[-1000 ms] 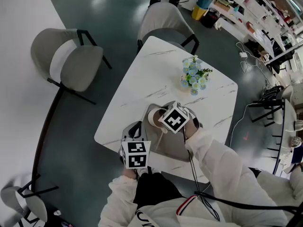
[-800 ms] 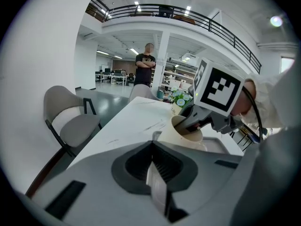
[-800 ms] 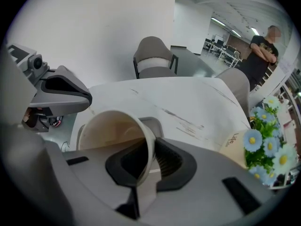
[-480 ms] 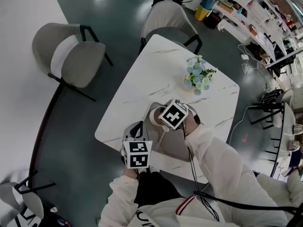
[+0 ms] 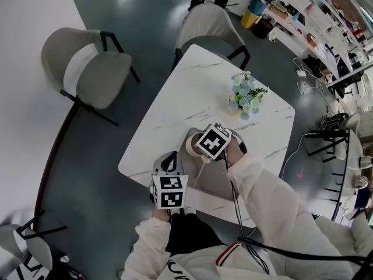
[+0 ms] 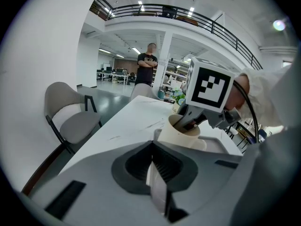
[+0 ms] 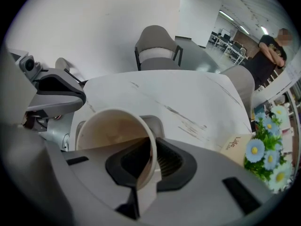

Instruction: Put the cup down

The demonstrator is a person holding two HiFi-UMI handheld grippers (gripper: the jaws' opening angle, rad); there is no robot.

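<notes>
A cream cup (image 5: 190, 144) (image 6: 181, 133) (image 7: 112, 134) stands upright over a grey tray (image 5: 217, 181) (image 6: 220, 146) near the white marble table's (image 5: 175, 107) front edge. Whether its base touches the tray I cannot tell. My right gripper (image 5: 197, 149) (image 7: 149, 163) points steeply down and is shut on the cup's rim, one finger (image 6: 192, 122) inside the cup and one outside. My left gripper (image 5: 168, 163) (image 6: 157, 175) is at the tray's front left corner, its jaws shut on a thin pale edge that looks like the tray's rim. It also shows in the right gripper view (image 7: 56, 91).
A bunch of blue and white flowers (image 5: 245, 97) (image 7: 268, 149) with a small card (image 7: 236, 146) stands at the table's far right. Grey chairs stand to the left (image 5: 87, 69) and at the far end (image 5: 208, 25). A person (image 6: 148, 67) stands beyond the table.
</notes>
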